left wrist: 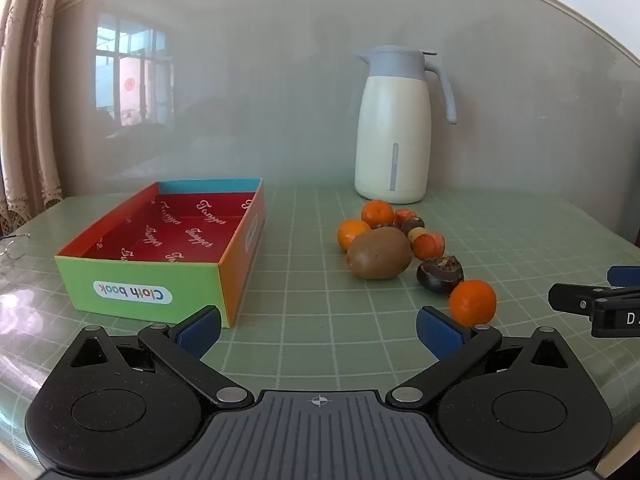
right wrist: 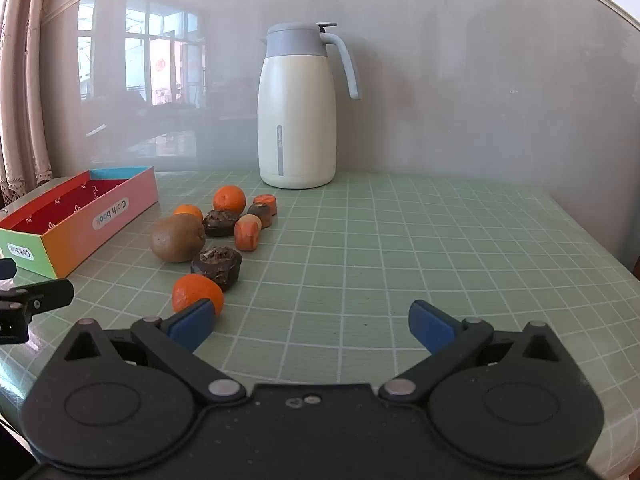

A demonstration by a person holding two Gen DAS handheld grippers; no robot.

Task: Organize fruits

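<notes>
A pile of fruit lies on the green grid mat: a brown kiwi [left wrist: 379, 253] [right wrist: 178, 237], several small oranges such as the nearest one [left wrist: 472, 302] [right wrist: 197, 294], dark brown fruits [left wrist: 440, 273] [right wrist: 217, 263] and small orange-red pieces [left wrist: 429, 245] [right wrist: 247, 232]. A colourful open box [left wrist: 160, 240] [right wrist: 80, 208] with a red inside stands to the left, empty. My left gripper [left wrist: 319, 330] is open and empty, in front of the box and fruit. My right gripper [right wrist: 312, 322] is open and empty, its left finger close to the nearest orange.
A cream thermos jug [left wrist: 394, 128] [right wrist: 298, 112] with a grey lid stands at the back by the wall. Spectacles [left wrist: 14, 246] lie at the table's left edge. The right gripper's tip [left wrist: 592, 304] shows at the right of the left view.
</notes>
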